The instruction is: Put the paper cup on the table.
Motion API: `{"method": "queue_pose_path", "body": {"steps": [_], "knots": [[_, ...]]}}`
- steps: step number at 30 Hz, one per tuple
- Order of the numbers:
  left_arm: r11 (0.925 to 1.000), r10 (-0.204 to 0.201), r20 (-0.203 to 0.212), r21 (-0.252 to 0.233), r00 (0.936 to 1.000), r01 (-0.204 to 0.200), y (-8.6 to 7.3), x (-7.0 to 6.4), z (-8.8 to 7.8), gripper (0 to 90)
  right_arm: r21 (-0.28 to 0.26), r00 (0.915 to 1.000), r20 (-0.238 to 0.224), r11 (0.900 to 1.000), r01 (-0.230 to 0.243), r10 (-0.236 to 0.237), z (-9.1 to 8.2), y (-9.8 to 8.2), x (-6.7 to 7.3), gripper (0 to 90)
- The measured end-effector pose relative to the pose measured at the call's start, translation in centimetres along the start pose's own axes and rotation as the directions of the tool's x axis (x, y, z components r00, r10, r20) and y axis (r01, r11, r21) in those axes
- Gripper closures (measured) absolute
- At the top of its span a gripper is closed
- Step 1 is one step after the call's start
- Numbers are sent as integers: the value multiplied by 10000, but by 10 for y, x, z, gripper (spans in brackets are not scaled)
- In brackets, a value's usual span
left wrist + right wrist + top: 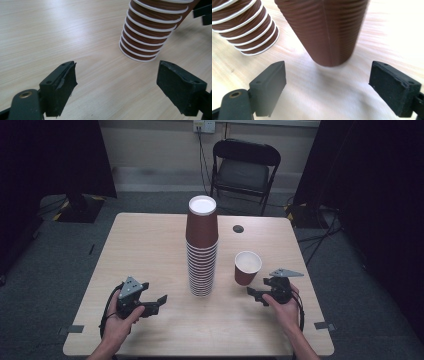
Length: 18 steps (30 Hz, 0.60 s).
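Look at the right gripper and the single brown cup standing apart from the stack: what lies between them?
Nothing but bare table. In the right gripper view, the right gripper has open jaws short of the single cup, with pale wood between. The stack stands off to one side.

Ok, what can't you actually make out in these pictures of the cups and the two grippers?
- Single cup: rim cut off by the top edge of the right gripper view, base blurred.
- Cup stack: upper cups cut off by the top edge of the left gripper view.
- Dark round spot on the table: too small in the high view to identify.
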<state>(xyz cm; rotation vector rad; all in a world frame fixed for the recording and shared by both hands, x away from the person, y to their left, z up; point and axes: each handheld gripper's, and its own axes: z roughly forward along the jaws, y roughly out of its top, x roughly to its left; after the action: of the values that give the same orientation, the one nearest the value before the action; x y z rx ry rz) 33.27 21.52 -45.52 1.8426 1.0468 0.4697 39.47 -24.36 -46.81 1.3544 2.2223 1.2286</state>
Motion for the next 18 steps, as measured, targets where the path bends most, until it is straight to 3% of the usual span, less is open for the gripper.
{"method": "queue_pose_path", "body": {"steps": [18], "knots": [[9996,117,-240,249,9996,-111,-5,4,-3,159,-458,9971,404,9969,-633,652,-79,-34,8,155]]}}
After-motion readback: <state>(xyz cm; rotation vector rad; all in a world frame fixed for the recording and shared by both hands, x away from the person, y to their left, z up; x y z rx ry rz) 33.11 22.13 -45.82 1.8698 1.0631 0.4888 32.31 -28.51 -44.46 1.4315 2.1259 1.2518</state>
